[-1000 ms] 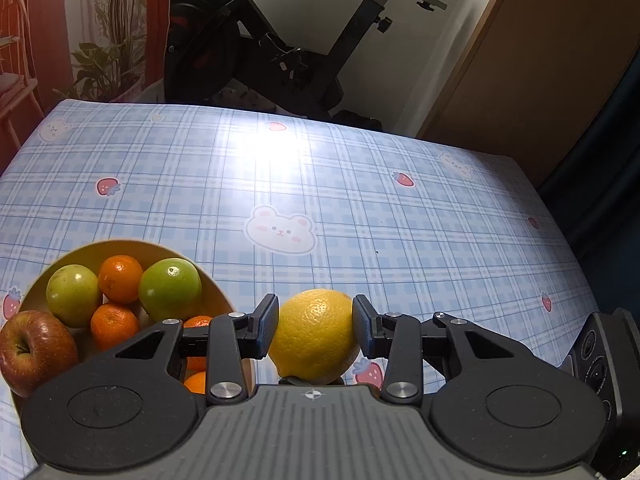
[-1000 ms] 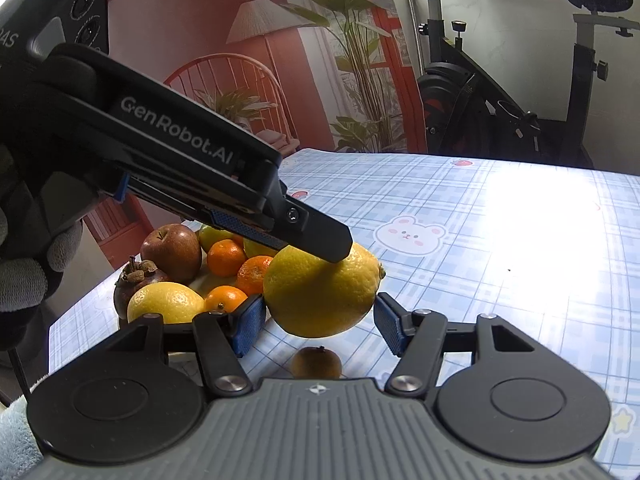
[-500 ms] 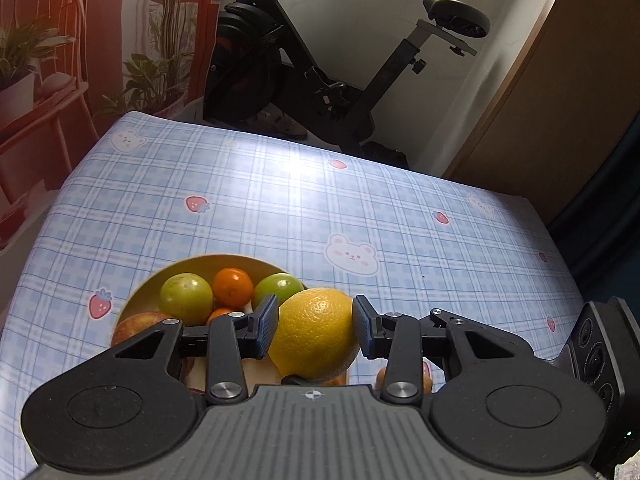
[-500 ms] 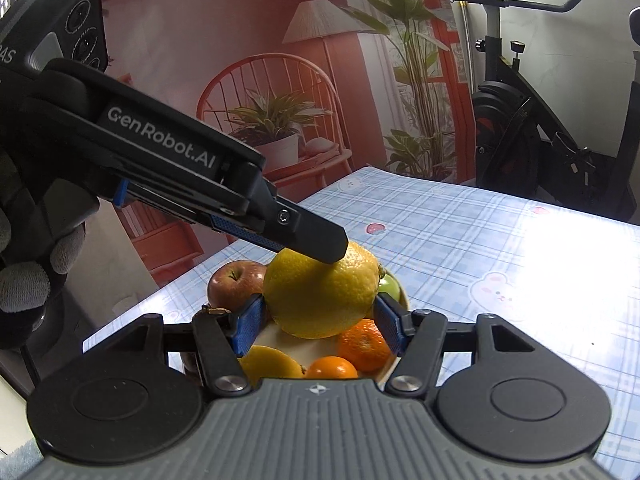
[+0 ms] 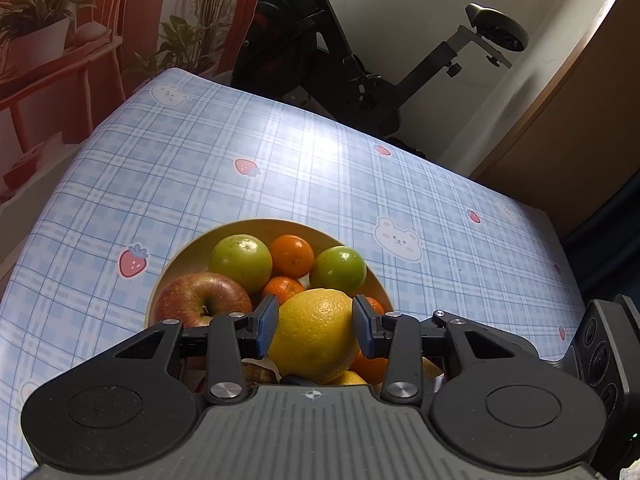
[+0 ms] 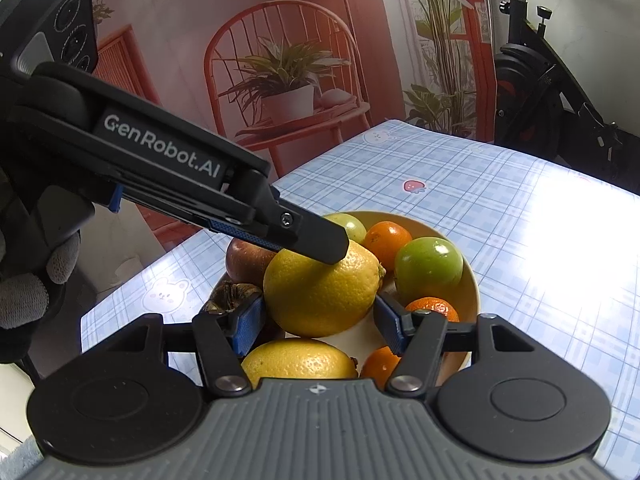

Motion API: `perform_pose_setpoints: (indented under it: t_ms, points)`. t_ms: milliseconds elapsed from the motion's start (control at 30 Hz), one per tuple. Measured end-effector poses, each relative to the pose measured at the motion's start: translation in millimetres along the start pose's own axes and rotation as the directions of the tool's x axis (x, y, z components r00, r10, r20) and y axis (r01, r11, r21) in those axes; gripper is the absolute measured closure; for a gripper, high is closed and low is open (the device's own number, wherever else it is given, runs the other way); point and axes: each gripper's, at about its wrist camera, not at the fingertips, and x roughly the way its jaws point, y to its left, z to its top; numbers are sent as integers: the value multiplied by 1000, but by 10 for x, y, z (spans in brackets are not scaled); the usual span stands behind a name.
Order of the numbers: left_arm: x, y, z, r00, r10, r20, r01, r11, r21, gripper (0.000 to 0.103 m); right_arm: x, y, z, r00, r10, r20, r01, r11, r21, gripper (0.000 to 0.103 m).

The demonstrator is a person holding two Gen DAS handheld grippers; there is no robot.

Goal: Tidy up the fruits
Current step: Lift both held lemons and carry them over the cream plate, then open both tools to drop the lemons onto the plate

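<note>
Room: exercise bike (image 5: pixel 360 76) and a red mural of chairs and potted plants stand behind a tabletop (image 5: pixel 280 168) covered in blue plaid cloth with bears and strawberries.
Bowl: a tan bowl (image 6: pixel 470 280) sits on the cloth, already carrying two green apples (image 5: pixel 242 258), a red apple (image 5: pixel 200 300), several mandarins (image 5: pixel 291 255), a second lemon (image 6: pixel 298 360) and a dark mangosteen (image 6: pixel 232 296).
Step in hand: carrying the big lemon (image 6: pixel 320 292) to the bowl; by my reading it is at the placing stage (it hangs over the pile, not yet resting on it).
Left tongs (image 5: pixel 314 326): narrow, the blue pads pressing the lemon on both flanks; in the right wrist view one finger of this pair lies across the top of the fruit.
Right tongs (image 6: pixel 318 320): set wider, pads touching or very nearly touching the lemon's two ends, so both pairs seem to share the hold.
Lemon relative to tongs: squarely between each pair of pads, well forward of the bodies, above the near half of the bowl.
Next move calls for: lowering into the free hollow near the green apple, then easing both pairs apart gently.
Risk: a round fruit set on a heap may roll, likely towards the bowl's rim.
</note>
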Motion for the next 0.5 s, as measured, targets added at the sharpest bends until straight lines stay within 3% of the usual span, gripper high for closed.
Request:
perform_pose_setpoints:
  t_ms: [267, 500]
  points:
    - [-26, 10, -13, 1000, -2, 13, 2, 1000, -4, 62, 30, 13, 3, 1000, -15, -21, 16, 1000, 4, 40]
    - [-160, -4, -4, 999, 24, 47, -23, 1000, -18, 62, -109, 16, -21, 1000, -8, 9, 8, 1000, -7, 40]
